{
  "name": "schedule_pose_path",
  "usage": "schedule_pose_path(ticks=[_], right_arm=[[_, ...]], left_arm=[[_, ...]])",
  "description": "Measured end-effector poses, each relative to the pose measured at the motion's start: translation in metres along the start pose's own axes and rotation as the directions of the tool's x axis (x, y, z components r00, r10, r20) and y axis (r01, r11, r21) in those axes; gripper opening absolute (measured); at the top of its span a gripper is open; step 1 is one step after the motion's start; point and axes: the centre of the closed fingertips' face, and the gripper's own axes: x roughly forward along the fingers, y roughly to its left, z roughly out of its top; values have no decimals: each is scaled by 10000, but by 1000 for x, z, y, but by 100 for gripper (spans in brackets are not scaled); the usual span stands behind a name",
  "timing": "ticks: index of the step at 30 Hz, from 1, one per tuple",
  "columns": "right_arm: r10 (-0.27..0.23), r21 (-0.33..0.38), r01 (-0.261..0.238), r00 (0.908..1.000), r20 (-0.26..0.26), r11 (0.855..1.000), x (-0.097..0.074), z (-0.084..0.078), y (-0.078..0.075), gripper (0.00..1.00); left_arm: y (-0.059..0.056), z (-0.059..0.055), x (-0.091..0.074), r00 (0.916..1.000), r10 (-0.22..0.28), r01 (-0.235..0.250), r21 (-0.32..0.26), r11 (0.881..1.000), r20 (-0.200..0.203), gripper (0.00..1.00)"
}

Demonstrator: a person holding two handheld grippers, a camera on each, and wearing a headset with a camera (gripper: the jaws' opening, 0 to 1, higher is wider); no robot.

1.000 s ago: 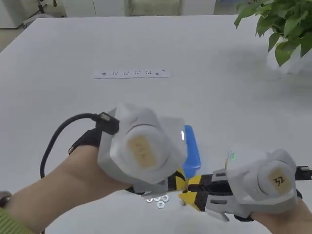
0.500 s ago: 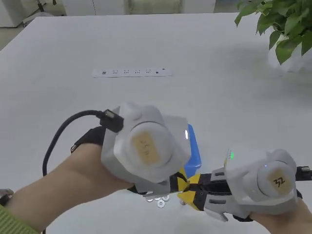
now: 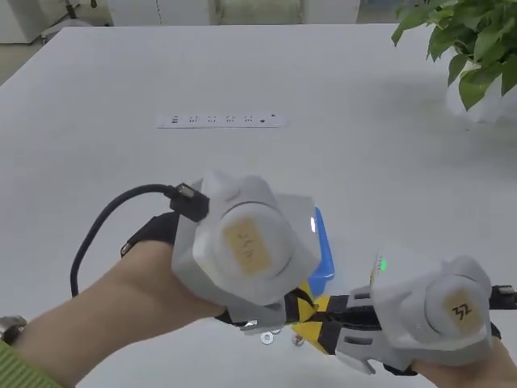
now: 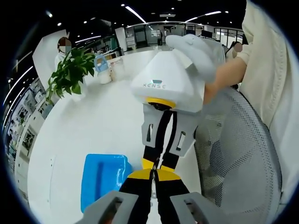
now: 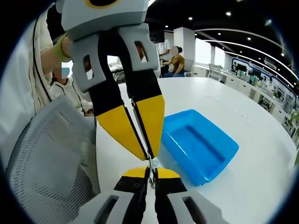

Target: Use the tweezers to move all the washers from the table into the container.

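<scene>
In the head view my left gripper (image 3: 305, 305) and right gripper (image 3: 317, 317) meet tip to tip just in front of the blue container (image 3: 323, 252). A few small steel washers (image 3: 267, 337) lie on the white table under the jaws, partly hidden by the left gripper's body. In the right gripper view my right gripper (image 5: 150, 173) is shut on a thin metal sliver, the tweezers (image 5: 152, 164). The left gripper's yellow fingers (image 5: 149, 116) come down onto it. In the left gripper view my left gripper (image 4: 152, 176) is shut too, with a thin strip between the jaws. The container (image 4: 103, 179) looks empty (image 5: 198, 144).
A white power strip (image 3: 218, 120) lies far across the table. A potted plant (image 3: 472, 48) stands at the back right. A black cable (image 3: 105, 222) loops from the left gripper. A mesh chair back (image 4: 238, 154) sits behind the table's near edge, and people sit in the room beyond.
Both grippers have sunk slightly toward the near table edge, with their tips still together. The left gripper's body now hides more of the washers.
</scene>
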Motion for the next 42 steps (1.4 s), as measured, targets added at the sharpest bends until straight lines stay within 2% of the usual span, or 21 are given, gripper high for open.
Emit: schedule_pose_path(ticks=[8, 21, 25, 33, 42], right_arm=[[-235, -174, 234, 9997, -67, 9996, -1, 1, 0, 2], [-212, -198, 211, 9998, -25, 9996, 0, 2, 2, 4], [-232, -252, 235, 9997, 103, 9994, 1, 6, 2, 4], [-38, -566, 46, 9999, 150, 9984, 9, 9, 11, 4], [-9, -416, 19, 9997, 240, 9991, 10, 5, 8, 4]], left_arm=[[-2, -4, -5, 10000, 34, -34, -81, 10000, 16, 0], [0, -9, -9, 10000, 13, -14, -138, 9999, -73, 0], [2, -13, -15, 9999, 85, -87, -235, 9997, -78, 0], [-1, -26, -21, 9995, 9, -22, -410, 9992, -320, 0], [-2, -23, -15, 9990, -90, 79, -244, 9997, -434, 0]])
